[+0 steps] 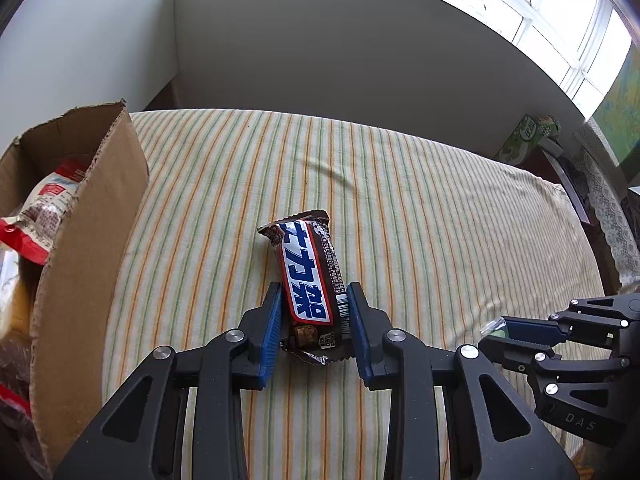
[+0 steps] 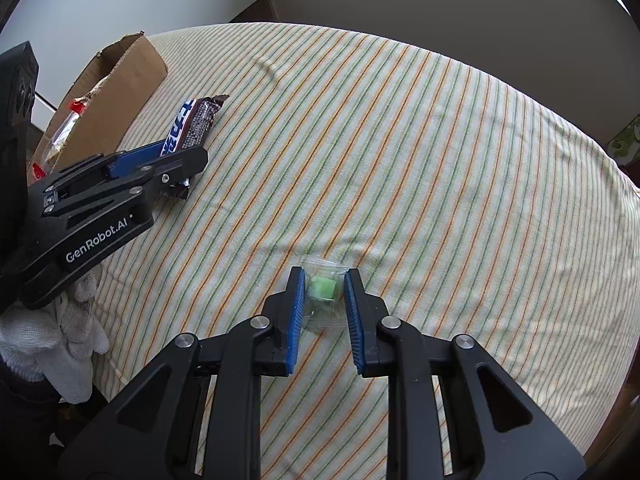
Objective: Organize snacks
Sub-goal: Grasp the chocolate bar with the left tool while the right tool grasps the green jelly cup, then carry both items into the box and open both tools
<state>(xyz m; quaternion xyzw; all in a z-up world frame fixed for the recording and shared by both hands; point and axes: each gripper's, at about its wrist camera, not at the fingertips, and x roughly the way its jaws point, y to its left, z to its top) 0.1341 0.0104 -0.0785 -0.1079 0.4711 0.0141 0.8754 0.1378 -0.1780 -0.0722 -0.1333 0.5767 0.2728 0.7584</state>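
A brown chocolate bar [image 1: 310,276] with a blue, white and red label lies lengthwise on the striped cloth [image 1: 440,220]. My left gripper [image 1: 314,292] has its blue pads against both sides of the bar's near half, shut on it. In the right wrist view that bar [image 2: 192,124] sticks out past the left gripper [image 2: 180,152]. A small green candy in a clear wrapper [image 2: 323,288] sits between the pads of my right gripper [image 2: 324,276], which is shut on it. The right gripper [image 1: 496,330] also shows at the left wrist view's right edge.
An open cardboard box [image 1: 88,220] stands at the left of the cloth, with a red and white snack bag [image 1: 44,208] inside. A white-gloved hand [image 2: 76,320] holds the left gripper. A green carton [image 1: 528,136] and lace-covered furniture lie beyond the cloth's right edge.
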